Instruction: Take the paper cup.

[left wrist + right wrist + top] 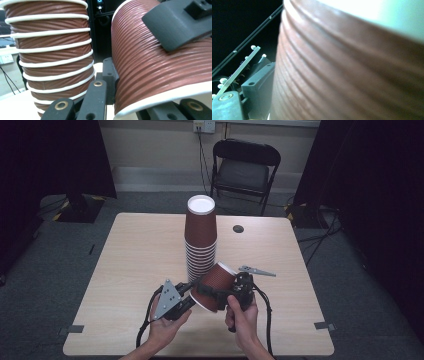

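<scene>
Jaws first: I see the right gripper (212, 292) clamped across the ribbed wall of a single brown paper cup (215, 286), one dark jaw lying flat on the ribs in the left gripper view. That cup (160, 67) is tipped on its side, white rim toward the near left, held above the table (135, 265). From the right gripper view I get the cup wall (352, 72) up close, blurred, pressed right against the lens.

Left gripper (186, 296) — its jaws reach the cup's rim end; one black jaw touches the wall near the rim, another part sits under the rim. Whether it actually grips, I cannot tell.

Outward: each gripper is in a hand, forearms coming in from the near edge. Just behind the held cup stands an upright stack of inverted cups (201, 237), white rims banding it (53, 57), near but apart. Beyond the table — a black folding chair (245, 170).
</scene>
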`<action>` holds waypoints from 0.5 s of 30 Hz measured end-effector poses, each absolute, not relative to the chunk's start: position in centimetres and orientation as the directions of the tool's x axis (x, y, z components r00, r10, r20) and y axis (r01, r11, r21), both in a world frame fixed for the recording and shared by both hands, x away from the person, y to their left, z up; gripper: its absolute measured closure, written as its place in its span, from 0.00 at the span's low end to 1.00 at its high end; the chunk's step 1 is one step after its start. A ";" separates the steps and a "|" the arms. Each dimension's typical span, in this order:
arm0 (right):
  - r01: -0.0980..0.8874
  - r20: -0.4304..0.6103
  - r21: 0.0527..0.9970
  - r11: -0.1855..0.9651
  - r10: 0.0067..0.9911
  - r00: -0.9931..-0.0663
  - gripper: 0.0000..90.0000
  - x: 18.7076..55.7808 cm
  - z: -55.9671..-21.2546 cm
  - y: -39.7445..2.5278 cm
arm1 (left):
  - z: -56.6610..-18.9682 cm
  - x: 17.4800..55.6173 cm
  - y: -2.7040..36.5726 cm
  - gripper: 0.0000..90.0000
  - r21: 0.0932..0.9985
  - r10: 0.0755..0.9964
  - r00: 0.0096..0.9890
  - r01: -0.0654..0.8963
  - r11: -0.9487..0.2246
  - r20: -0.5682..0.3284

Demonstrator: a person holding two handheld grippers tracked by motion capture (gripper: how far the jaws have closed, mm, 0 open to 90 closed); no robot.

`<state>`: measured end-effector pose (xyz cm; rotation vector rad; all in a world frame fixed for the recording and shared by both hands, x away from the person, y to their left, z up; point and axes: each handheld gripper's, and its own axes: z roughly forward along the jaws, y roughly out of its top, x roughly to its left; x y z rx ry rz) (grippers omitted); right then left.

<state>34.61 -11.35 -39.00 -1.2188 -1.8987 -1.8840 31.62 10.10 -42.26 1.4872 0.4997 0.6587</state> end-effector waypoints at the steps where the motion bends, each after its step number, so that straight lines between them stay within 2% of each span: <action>1: 0.651 0.649 0.743 -0.156 0.404 -0.645 0.09 34.6 -39.0 -11.3 | -42.3 31.6 10.1 0.92 0.995 0.676 0.732 -0.094 -0.032 0.091; 15: 0.672 0.683 0.719 -0.174 0.354 -0.639 0.09 35.1 -38.9 -11.5 | -42.3 31.7 10.4 0.94 0.996 0.671 0.740 -0.087 0.017 0.054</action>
